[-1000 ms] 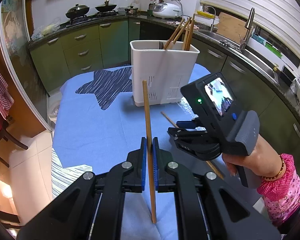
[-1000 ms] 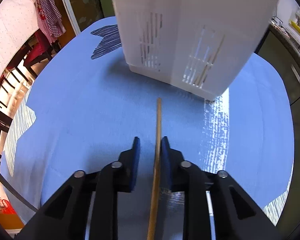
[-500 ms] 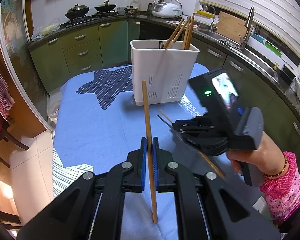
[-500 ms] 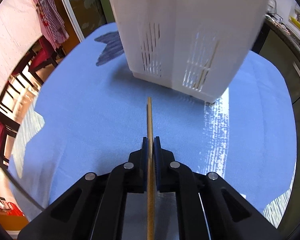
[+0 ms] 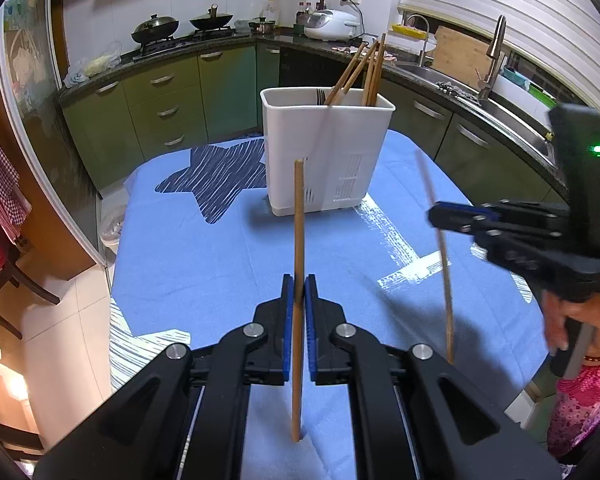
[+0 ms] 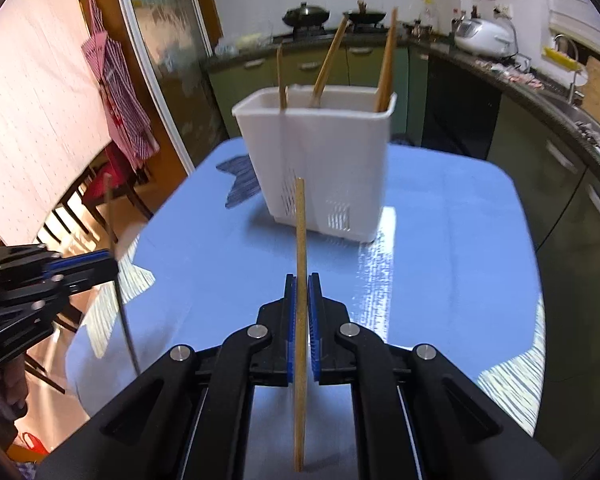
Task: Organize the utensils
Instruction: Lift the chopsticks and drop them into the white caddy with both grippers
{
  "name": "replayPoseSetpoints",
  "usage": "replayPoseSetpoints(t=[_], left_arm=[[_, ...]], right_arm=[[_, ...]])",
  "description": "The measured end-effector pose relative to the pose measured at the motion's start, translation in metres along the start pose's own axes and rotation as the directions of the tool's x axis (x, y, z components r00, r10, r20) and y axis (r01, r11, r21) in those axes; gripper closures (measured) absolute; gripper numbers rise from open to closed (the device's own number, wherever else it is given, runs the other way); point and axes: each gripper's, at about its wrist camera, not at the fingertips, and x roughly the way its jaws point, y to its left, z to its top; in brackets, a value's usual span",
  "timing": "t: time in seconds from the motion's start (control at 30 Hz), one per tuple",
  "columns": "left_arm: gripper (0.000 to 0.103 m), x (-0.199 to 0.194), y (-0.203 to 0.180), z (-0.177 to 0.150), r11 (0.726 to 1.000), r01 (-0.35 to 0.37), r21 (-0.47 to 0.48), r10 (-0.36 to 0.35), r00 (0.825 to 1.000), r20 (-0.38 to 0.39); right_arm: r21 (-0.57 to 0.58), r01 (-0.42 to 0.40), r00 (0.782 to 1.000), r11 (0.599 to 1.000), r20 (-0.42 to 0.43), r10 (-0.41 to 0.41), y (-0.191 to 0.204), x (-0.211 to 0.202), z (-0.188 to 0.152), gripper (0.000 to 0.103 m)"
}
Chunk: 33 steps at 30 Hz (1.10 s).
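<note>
The bench [image 5: 228,248] is carrying the white utensil holder [image 5: 328,152]. The left gripper [image 5: 296,300] is clamping one chopstick [image 5: 299,220]; the right gripper [image 6: 302,300] is clamping another chopstick [image 6: 300,232]. Both sticks are probably light, stiff and smooth, so mid-shaft holds are limiting swing.

Open cloth [image 5: 220,256] before caddy [image 5: 328,148]

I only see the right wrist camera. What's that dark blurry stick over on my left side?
Observer: A wooden chopstick, clamped upright in the left gripper.
Operator: Is anything hiding in the white box?
Observer: Yes, dark fork tines peek over its rim beside the sticks.
Operator: Who's holding my gripper?
Observer: A hand with a pink sleeve grips the right gripper.
</note>
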Motion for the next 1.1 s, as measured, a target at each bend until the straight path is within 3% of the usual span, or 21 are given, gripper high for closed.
replayPoseSetpoints(t=[0.2,0.63,0.9,1.1], left_arm=[[0.097,-0.003,-0.001,0.000,1.000,0.001,0.007,-0.001,1.000,0.006],[0.097,-0.019,-0.004,0.001,1.000,0.000,0.014,-0.001,0.999,0.037],[0.097,-0.028,-0.004,0.008,1.000,0.003,0.016,-0.004,0.998,0.061],[0.097,-0.037,-0.001,0.034,0.999,0.054,0.007,-0.054,0.996,0.067]], right_arm=[[0.007,0.001,0.999,1.000,0.055,-0.002,-0.008,-0.040,-0.011,0.097],[0.029,-0.015,0.993,0.999,0.117,0.012,-0.010,-0.073,-0.027,0.097],[0.029,-0.011,0.987,1.000,0.160,0.007,-0.008,-0.087,-0.019,0.097],[0.018,0.000,0.978,1.000,0.207,-0.003,-0.008,-0.103,-0.003,0.097]])
